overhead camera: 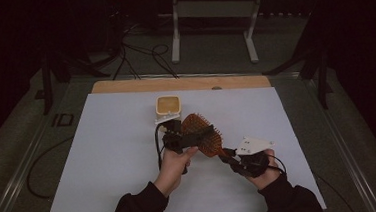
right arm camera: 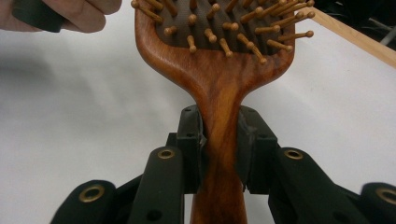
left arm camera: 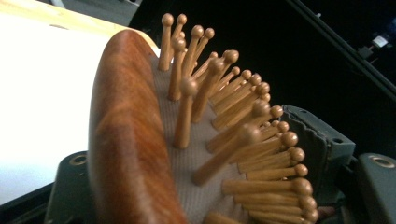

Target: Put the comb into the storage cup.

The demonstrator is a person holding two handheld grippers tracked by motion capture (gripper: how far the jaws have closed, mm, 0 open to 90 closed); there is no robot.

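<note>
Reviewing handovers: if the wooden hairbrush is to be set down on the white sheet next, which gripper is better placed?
Right, probably. The right gripper clamps the hairbrush by its handle, a firm hold. The left gripper only straddles the bristled head, an awkward grip.

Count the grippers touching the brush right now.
2. The right gripper is clamped on the handle of the brush; the left gripper straddles its head, one jaw against the bristles.

Camera setup: one fixed overhead, two gripper-mounted.
High view looks forward and down on the table [overhead camera: 104, 157]; both gripper views sit close on the hairbrush [overhead camera: 203, 133], shared at 12 o'clock.
</note>
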